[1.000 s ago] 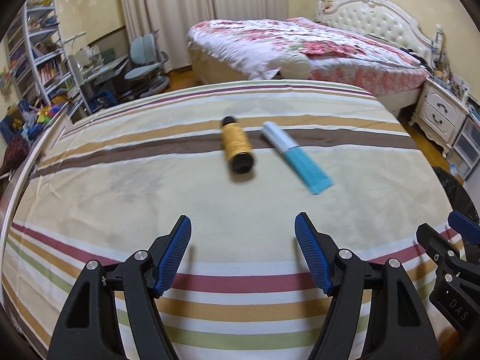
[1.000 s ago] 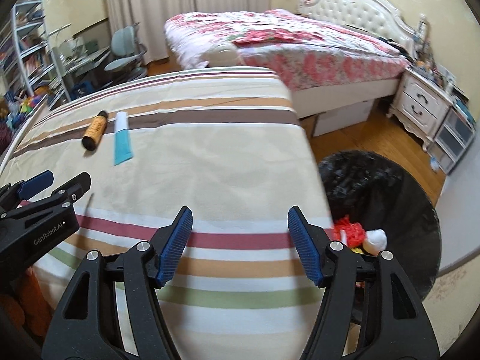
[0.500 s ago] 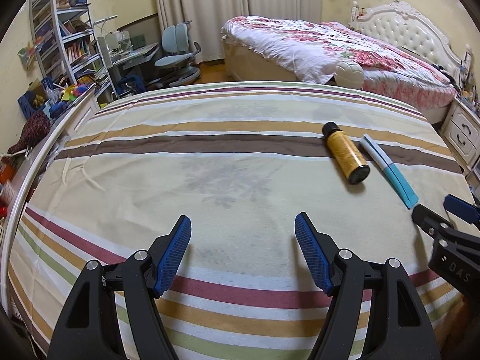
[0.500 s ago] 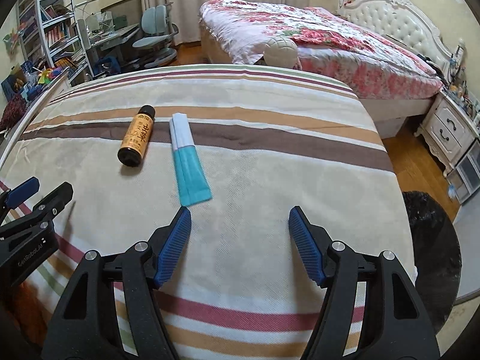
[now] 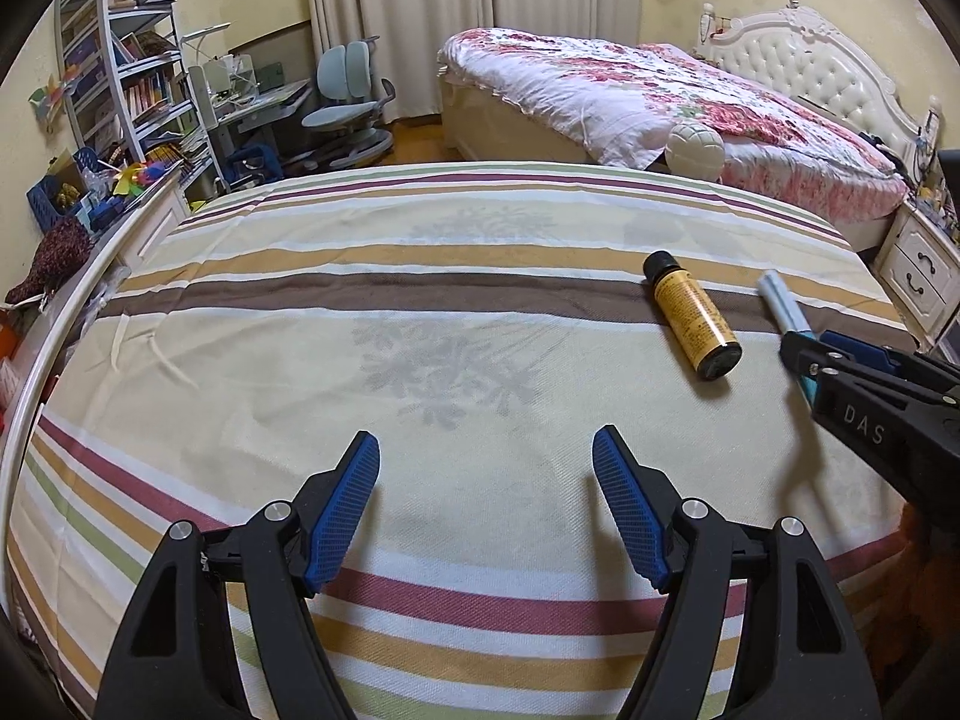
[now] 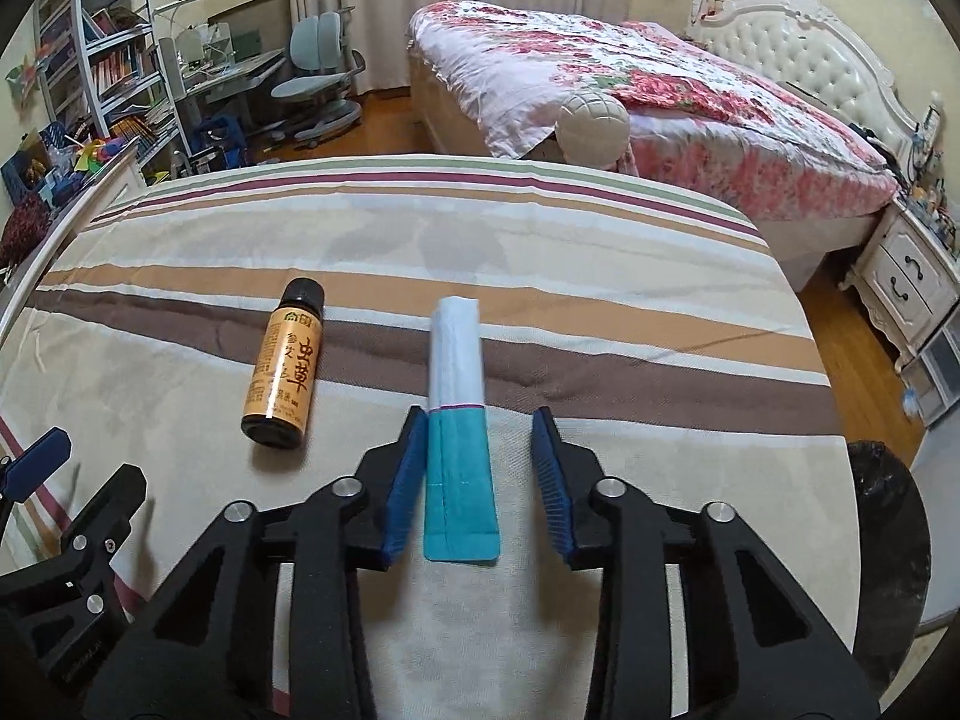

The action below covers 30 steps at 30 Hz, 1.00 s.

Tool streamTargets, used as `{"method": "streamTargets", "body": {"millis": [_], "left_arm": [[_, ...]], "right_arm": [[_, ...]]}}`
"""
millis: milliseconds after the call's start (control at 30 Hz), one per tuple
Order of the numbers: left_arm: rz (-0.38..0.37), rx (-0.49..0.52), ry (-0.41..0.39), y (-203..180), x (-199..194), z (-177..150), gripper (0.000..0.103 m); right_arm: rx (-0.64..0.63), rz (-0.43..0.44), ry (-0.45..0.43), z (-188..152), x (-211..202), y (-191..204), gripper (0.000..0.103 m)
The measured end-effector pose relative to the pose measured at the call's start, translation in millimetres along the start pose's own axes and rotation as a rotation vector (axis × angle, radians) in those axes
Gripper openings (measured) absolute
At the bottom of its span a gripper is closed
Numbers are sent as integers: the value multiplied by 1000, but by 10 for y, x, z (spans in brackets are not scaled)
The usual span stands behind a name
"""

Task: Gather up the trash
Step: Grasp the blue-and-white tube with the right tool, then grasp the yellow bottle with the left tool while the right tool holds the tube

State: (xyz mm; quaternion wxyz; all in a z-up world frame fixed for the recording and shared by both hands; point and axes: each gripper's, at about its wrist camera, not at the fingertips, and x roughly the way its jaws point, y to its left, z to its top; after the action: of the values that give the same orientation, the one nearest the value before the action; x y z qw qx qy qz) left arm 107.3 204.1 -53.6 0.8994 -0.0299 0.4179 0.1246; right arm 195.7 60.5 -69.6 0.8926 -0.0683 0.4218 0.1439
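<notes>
Straddling teal packet [image 6: 459,468], right gripper [image 6: 480,474] newly lowered

Orange bottle [image 6: 284,369] with black cap, white-and-teal packet [image 6: 457,414], multicolour striped sheet [image 5: 420,396], blue fingers [image 6: 408,474]

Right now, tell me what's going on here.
A person holding a tool in each hand is clearing trash off a striped bedspread. The right tool is open and straddles the teal-and-white packet; its left finger is at the packet's edge, but nothing is gripped yet. The orange bottle lies on its side just left of the packet, untouched. The left tool hangs open over bare bedspread, holding nothing. A black-lined bin sits off the bed's right edge.
</notes>
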Motion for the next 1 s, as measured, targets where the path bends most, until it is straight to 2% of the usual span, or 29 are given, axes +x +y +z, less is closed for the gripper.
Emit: {"method": "streamTargets", "body": {"millis": [400, 700, 933, 1000], "left_arm": [[-68, 60, -19, -453, 46, 130, 72], [-59, 87, -12, -691, 194, 274, 72], [-28, 44, 13, -679, 325, 389, 72], [-31, 39, 21, -671, 353, 403, 67]], "right_arm": [[45, -55, -4, -50, -37, -480, 19], [61, -45, -4, -48, -26, -605, 20], [70, -31, -5, -37, -15, -635, 20], [71, -30, -4, -32, -12, -643, 20]]}}
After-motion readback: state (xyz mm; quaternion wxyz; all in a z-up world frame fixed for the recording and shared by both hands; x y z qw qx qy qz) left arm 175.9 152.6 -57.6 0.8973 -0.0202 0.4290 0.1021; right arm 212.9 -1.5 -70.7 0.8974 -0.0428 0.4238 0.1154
